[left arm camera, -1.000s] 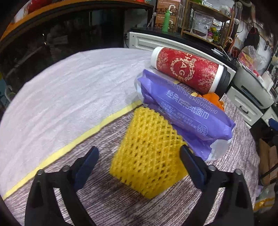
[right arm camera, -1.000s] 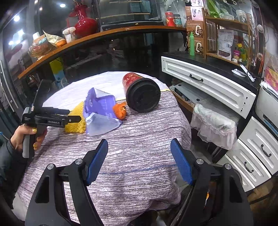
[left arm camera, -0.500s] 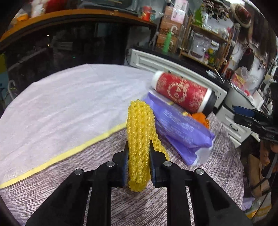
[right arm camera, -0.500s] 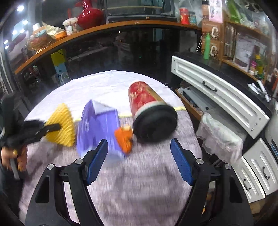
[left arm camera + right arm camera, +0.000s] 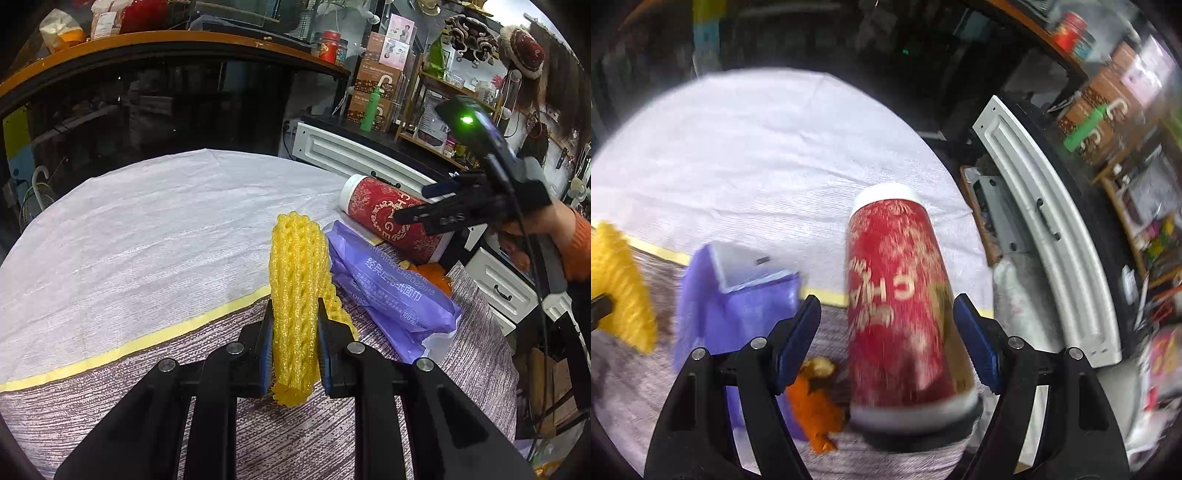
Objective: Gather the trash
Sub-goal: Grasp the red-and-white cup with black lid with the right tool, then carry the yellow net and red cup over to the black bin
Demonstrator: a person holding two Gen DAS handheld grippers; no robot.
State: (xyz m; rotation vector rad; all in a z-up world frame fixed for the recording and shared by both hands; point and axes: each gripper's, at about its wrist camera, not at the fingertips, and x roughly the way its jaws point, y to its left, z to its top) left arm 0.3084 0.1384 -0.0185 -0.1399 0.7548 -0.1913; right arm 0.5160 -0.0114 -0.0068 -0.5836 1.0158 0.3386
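My left gripper (image 5: pixel 294 334) is shut on a yellow foam fruit net (image 5: pixel 297 291), squeezed flat and held upright just above the table; the net also shows at the left edge of the right wrist view (image 5: pixel 622 284). My right gripper (image 5: pixel 886 325) is open, its jaws on either side of a red cylindrical can (image 5: pixel 901 314) that lies on its side, not touching it; the can also shows in the left wrist view (image 5: pixel 391 218). A purple tissue pack (image 5: pixel 388 291) and orange peel (image 5: pixel 814 410) lie between net and can. The right gripper (image 5: pixel 421 206) shows in the left wrist view above the can.
The round table carries a white cloth (image 5: pixel 166 221) at the back and a striped grey cloth (image 5: pixel 110 406) in front, with a yellow band (image 5: pixel 129 347) between them. White drawers (image 5: pixel 1041 229) and cluttered shelves (image 5: pixel 458 92) stand to the right past the table's edge.
My left gripper closed on the yellow net and lifted it slightly. My right gripper moved forward and down until its open jaws straddle the red can.
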